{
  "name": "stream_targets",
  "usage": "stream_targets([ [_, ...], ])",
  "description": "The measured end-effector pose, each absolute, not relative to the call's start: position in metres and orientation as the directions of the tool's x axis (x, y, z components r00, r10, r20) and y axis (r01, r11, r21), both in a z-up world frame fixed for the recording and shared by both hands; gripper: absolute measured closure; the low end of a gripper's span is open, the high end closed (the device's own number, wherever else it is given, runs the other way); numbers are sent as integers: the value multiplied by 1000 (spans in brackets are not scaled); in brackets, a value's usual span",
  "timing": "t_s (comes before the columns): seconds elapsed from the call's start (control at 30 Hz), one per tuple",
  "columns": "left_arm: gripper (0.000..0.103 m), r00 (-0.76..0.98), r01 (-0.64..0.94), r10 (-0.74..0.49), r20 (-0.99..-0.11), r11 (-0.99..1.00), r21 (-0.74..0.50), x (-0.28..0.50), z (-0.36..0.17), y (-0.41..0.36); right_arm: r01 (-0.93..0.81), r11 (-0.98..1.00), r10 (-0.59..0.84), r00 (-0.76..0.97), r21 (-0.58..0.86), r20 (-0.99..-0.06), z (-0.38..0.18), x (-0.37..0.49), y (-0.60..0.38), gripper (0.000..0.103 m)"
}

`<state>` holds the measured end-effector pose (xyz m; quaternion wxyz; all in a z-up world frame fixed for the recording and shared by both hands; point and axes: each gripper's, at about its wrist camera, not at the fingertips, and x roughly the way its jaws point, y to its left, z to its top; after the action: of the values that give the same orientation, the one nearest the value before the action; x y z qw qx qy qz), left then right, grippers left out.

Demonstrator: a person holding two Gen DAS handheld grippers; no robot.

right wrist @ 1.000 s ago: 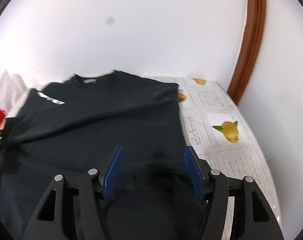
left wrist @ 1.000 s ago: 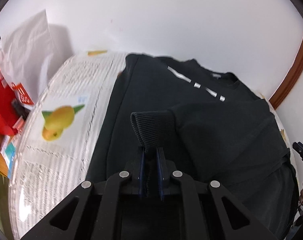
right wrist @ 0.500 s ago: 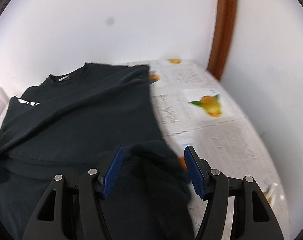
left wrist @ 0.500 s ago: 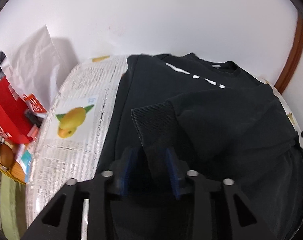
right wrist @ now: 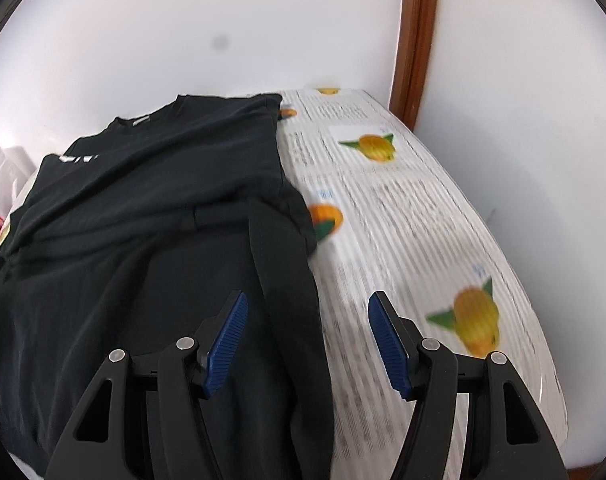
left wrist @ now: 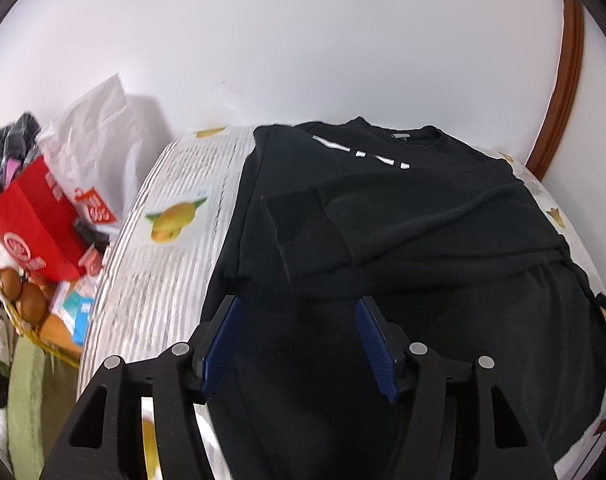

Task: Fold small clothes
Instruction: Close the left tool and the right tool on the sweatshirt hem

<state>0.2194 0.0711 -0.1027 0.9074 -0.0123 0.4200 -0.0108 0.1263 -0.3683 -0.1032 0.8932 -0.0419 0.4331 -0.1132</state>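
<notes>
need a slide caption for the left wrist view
Left tongs opening above a black sweatshirt, its sleeve cuff folded across the body.

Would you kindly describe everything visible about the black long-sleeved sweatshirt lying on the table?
The black long-sleeved sweatshirt looks like soft matte knit, with a ribbed crew collar, a neck label and a broken white stripe on the shoulder. It lies flat on the printed table cover, both sleeves folded across the body, one ribbed cuff on top. Neither gripper touches it.
</notes>
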Motion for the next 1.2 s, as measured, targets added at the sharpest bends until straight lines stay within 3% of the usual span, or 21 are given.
stream_targets([
  [0.43,46,524,-1,-76,-849,996,-90,137,-150,106,146,984,-173,590,-106,-789,-134,76,-374,44],
  [0.57,46,512,9,-122,-850,991,-137,118,-162,101,140,984,-174,593,-113,-786,-146,68,-366,54],
  [0.63,46,517,16,-134,-846,989,-147,110,-166,96,123,987,-157,597,-104,-787,-148,63,-360,63],
  [0.67,46,529,18,-121,-840,991,-132,107,-166,92,123,988,-149,599,-94,-787,-148,60,-357,73],
  [0.73,61,551,22,-108,-828,993,-114,104,-167,87,111,991,-127,602,-75,-789,-150,56,-351,92],
  [0.77,84,553,24,-103,-827,994,-108,103,-167,86,102,991,-128,600,-83,-789,-151,56,-346,94],
  [0.8,96,552,31,-104,-827,994,-104,104,-167,85,99,988,-154,599,-118,-786,-151,56,-340,94],
  [0.97,96,554,-8,-106,-826,991,-133,105,-160,108,87,994,-102,598,-62,-795,-150,42,-339,94],
  [1.17,93,537,24,-123,-834,991,-130,97,-168,115,42,997,-81,602,-71,-795,-152,23,-333,83],
  [1.2,89,542,29,-133,-830,990,-139,96,-169,114,48,997,-78,606,-61,-791,-153,23,-334,81],
])
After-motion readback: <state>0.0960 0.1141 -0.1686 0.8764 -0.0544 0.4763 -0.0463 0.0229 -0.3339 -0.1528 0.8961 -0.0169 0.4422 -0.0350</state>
